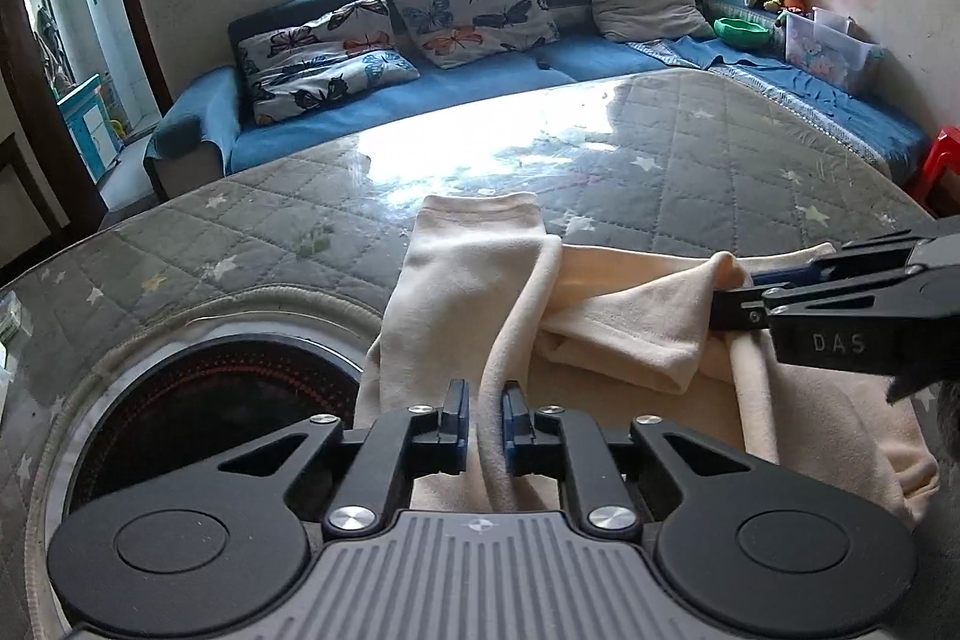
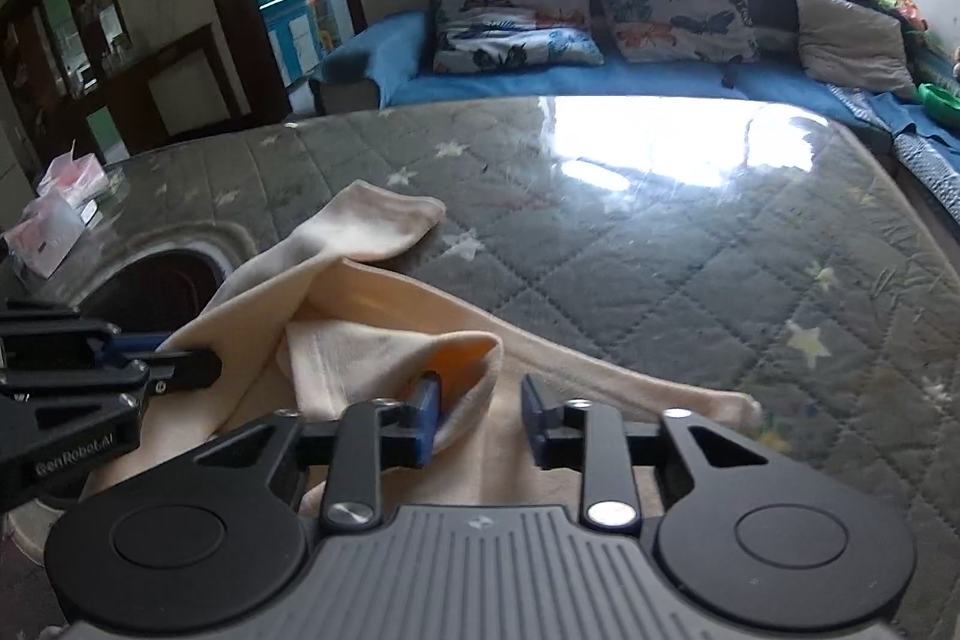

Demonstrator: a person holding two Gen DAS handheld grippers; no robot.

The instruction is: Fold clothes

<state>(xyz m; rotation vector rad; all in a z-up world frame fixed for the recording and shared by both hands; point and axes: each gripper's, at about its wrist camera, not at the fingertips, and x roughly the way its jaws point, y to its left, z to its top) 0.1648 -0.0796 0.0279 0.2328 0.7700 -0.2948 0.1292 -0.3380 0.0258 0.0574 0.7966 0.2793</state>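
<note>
A cream garment (image 1: 474,280) lies crumpled on the grey quilted table cover (image 1: 690,148), one tube-like end (image 2: 372,220) stretched toward the sofa. My left gripper (image 1: 486,421) sits at the near edge, its blue pads (image 1: 457,415) pinching a raised ridge of the cloth. In the right wrist view the left gripper (image 2: 201,364) comes in from the left, gripping the garment's edge. My right gripper (image 2: 480,412) stands open. One of its fingers (image 2: 427,409) is tucked inside a fold of the cloth and the other is bare. In the left wrist view the right gripper (image 1: 744,292) reaches in from the right.
A round dark opening (image 1: 204,400) is set in the table at the left, next to the garment. Tissue packs (image 2: 54,220) lie on the far left of the table. Behind stands a blue sofa (image 1: 480,82) with butterfly cushions. A red stool (image 1: 942,160) is at the right.
</note>
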